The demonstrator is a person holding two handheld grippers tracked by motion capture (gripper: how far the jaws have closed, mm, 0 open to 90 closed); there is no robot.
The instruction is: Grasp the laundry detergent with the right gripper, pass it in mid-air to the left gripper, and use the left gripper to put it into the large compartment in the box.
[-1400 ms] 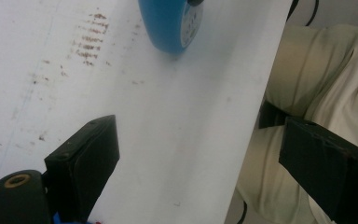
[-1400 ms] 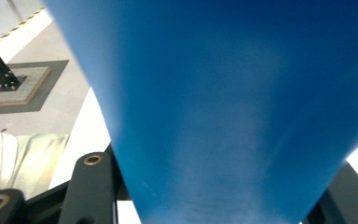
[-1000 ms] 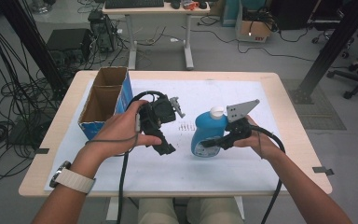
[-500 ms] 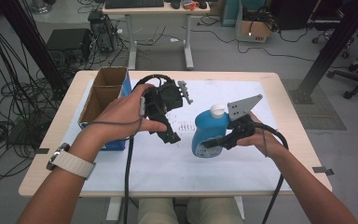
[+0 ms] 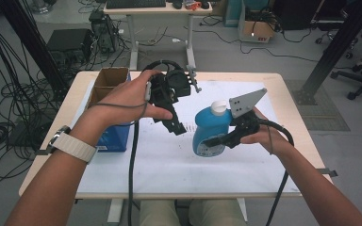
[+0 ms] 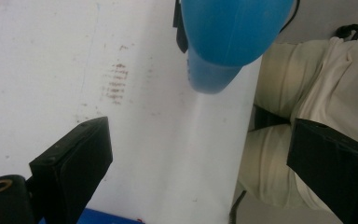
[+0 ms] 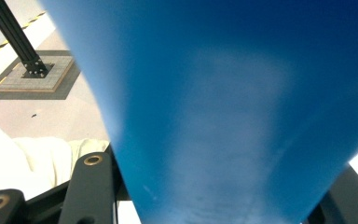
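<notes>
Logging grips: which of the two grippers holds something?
The right gripper, shut on the blue bottle; the left gripper has open, empty jaws.

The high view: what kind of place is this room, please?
Probably a lab or workshop set up for recording, not a home. Bundles of black cables lie on the floor, a second desk with a keyboard stands behind the table, and black metal frame beams rise beside it.

One blue bottle (image 5: 210,134) with one white cap (image 5: 219,107). One open cardboard box (image 5: 107,84) and one blue box (image 5: 115,137) beside it. One white sheet (image 5: 169,160) covering one wooden table (image 5: 292,110). Two handheld grippers: left gripper (image 5: 176,123), right gripper (image 5: 217,140). One white wristwatch (image 5: 70,146).
</notes>
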